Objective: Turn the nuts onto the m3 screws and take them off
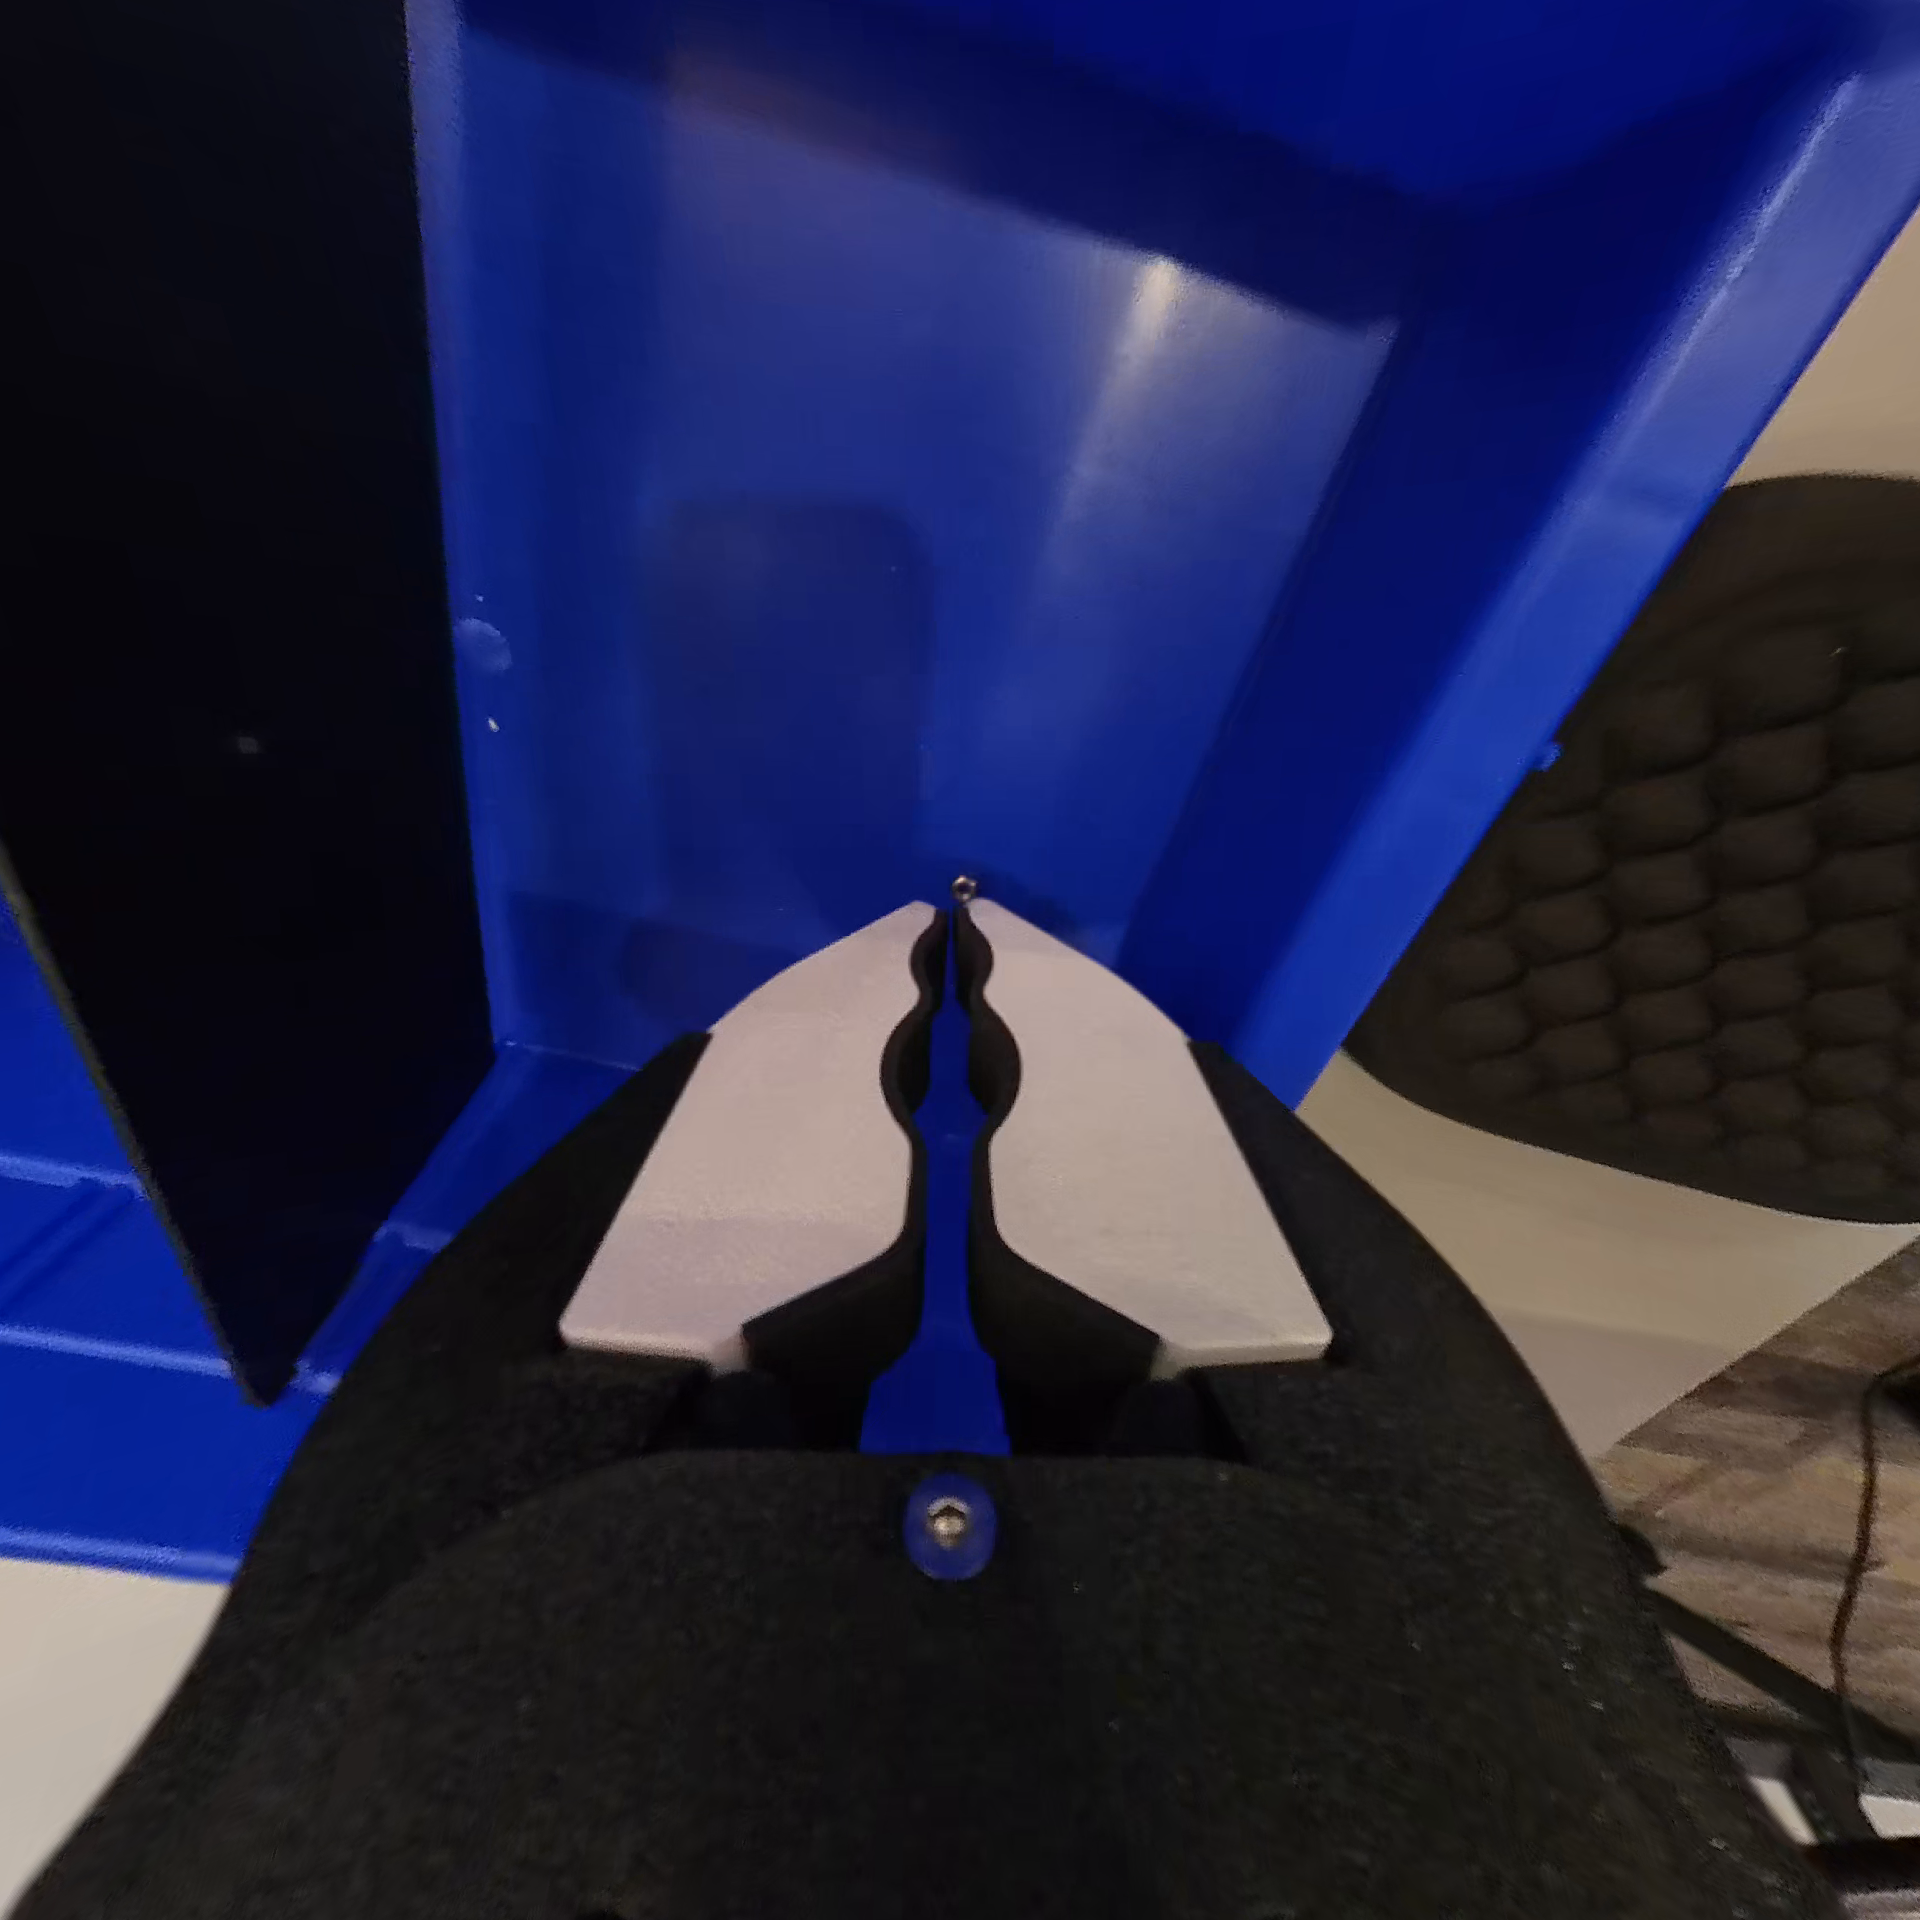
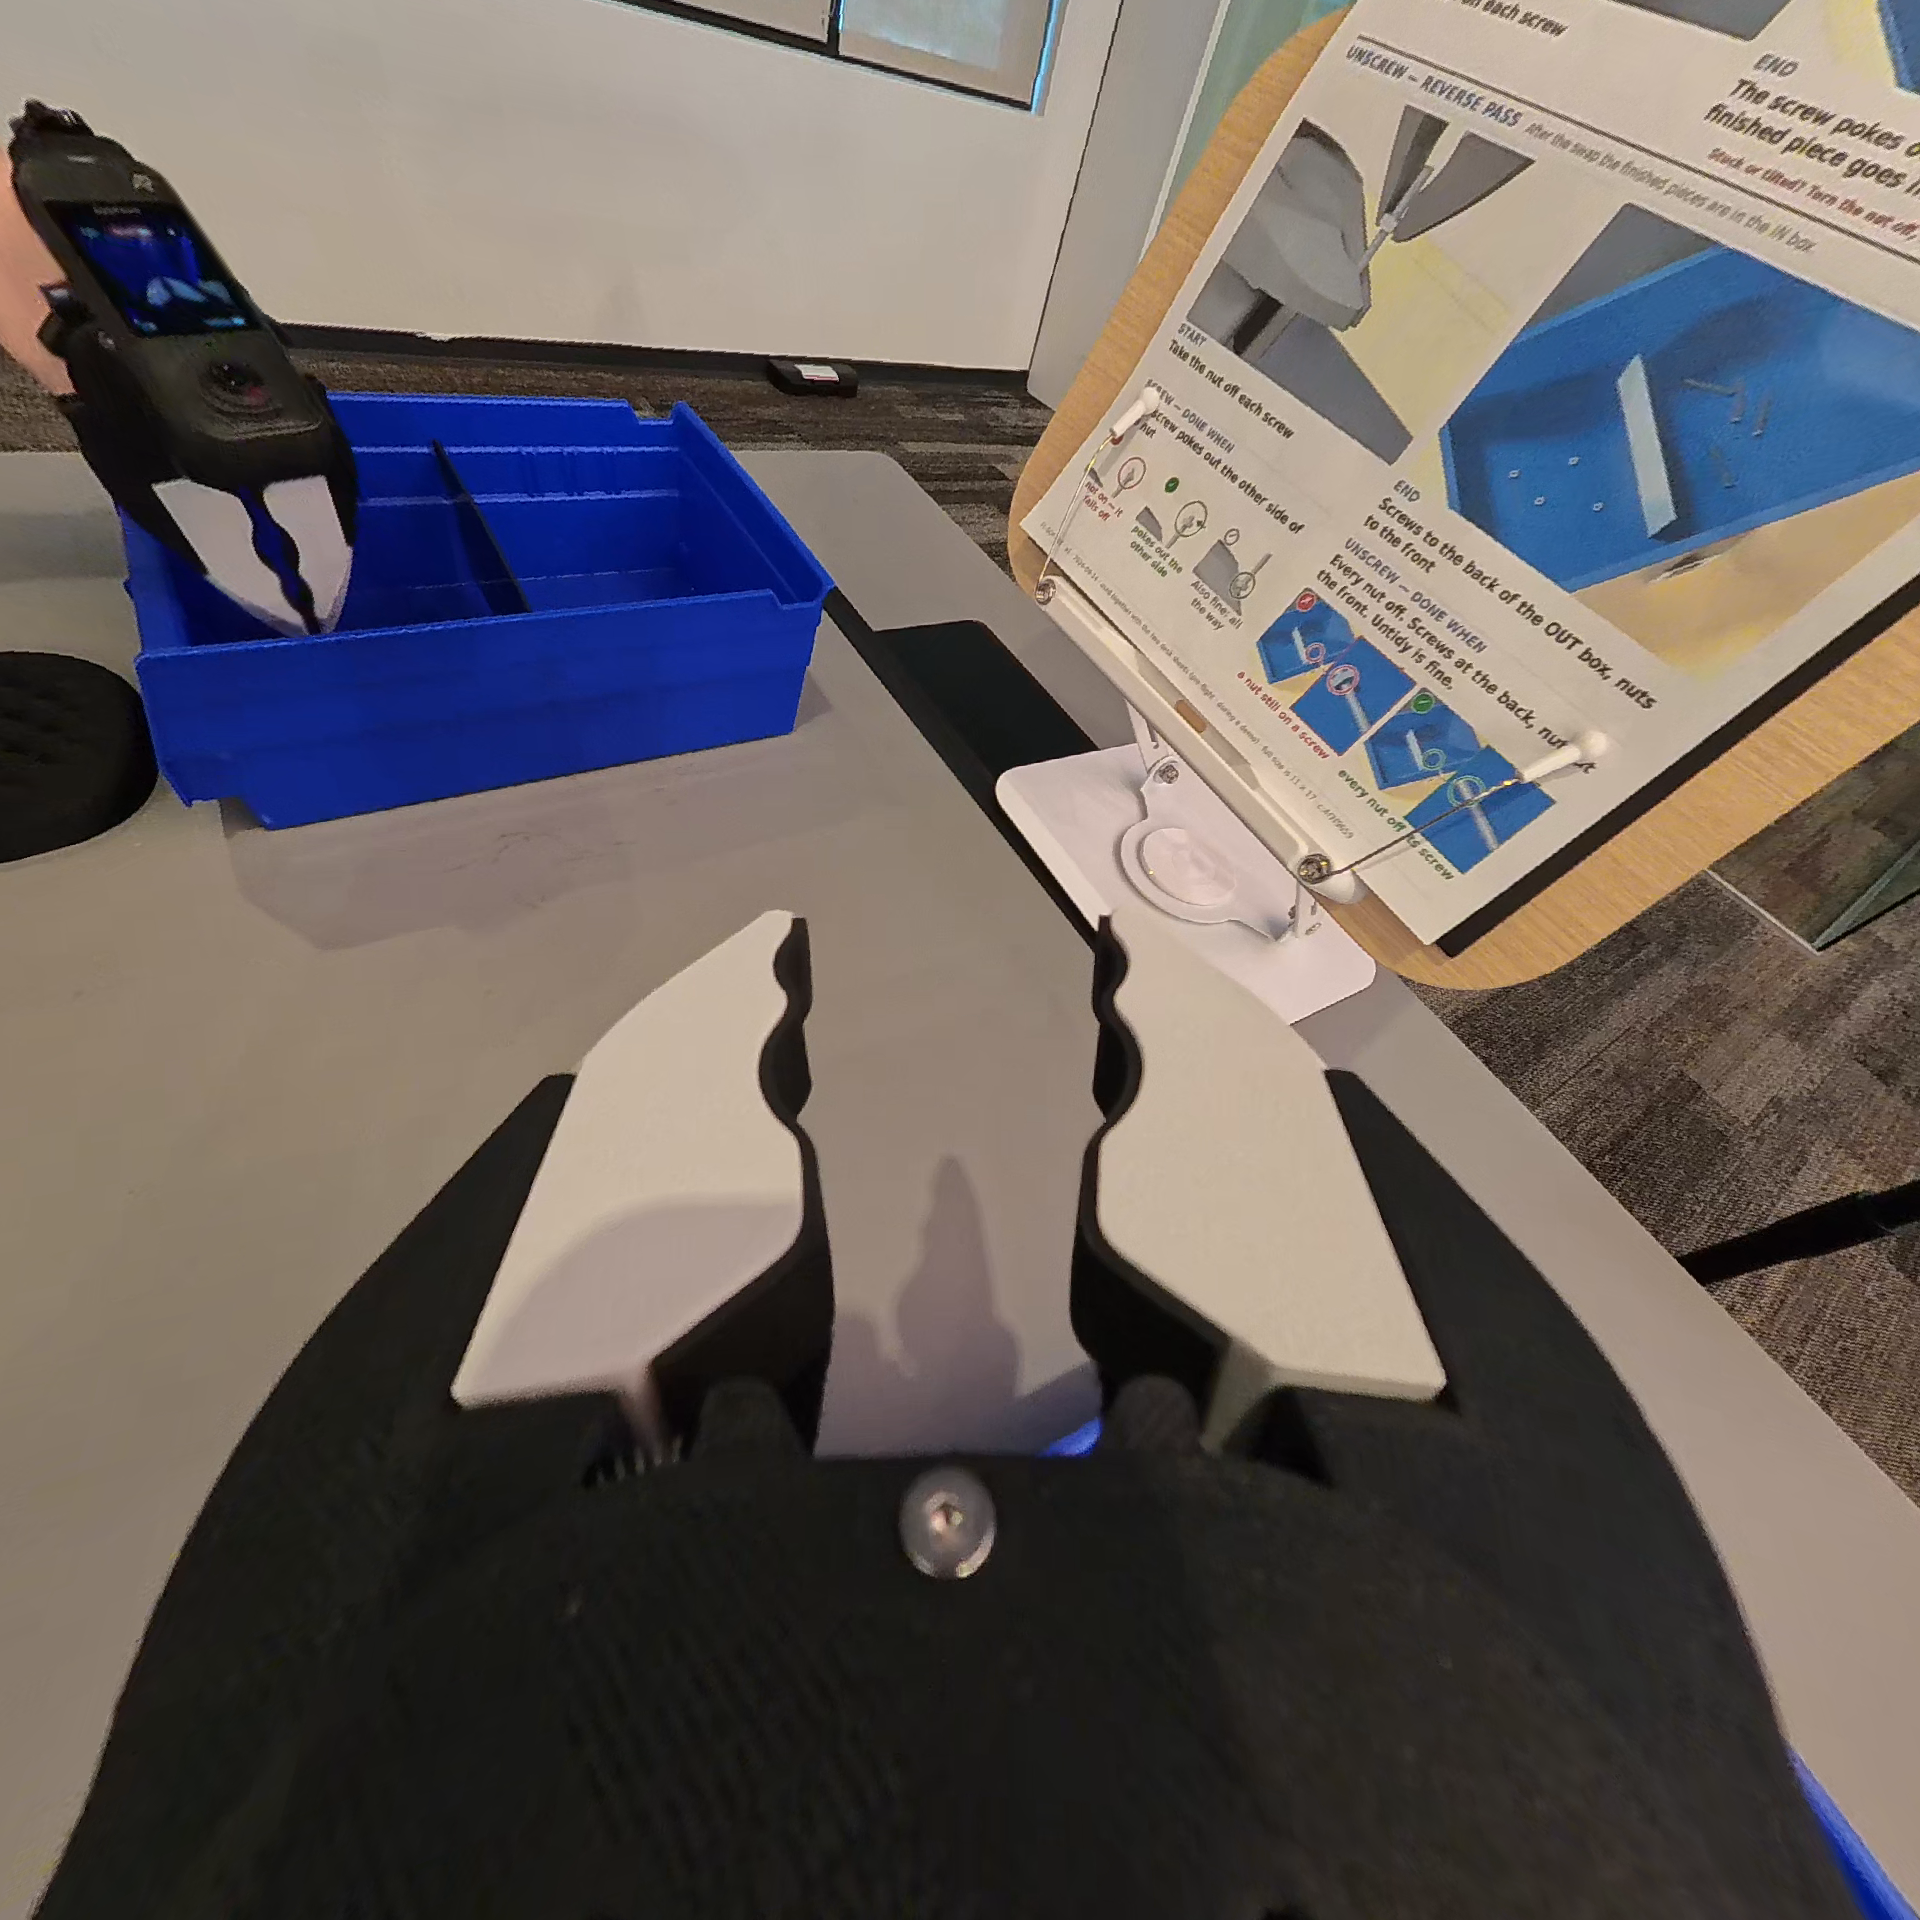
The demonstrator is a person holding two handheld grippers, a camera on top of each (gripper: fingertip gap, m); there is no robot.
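Observation:
My left gripper (image 1: 953, 914) reaches down into the blue bin (image 1: 1039, 520) with its jaws shut. A tiny metal nut (image 1: 963, 886) lies on the bin floor just beyond the fingertips, its whole outline showing, not between the pads. In the right wrist view the left gripper (image 2: 307, 623) dips into the near-left compartment of the bin (image 2: 468, 707). My right gripper (image 2: 945, 935) is open and empty above the grey table (image 2: 416, 1039). No screws show in either view.
A black divider (image 1: 208, 623) splits the bin and stands just left of my left gripper; it also shows in the right wrist view (image 2: 483, 540). A black dimpled pad (image 1: 1714, 883) lies beside the bin. An instruction sheet on a white stand (image 2: 1507, 416) stands at the table's right edge. The gap from one gripper's tips to the other's is roughly 45 cm.

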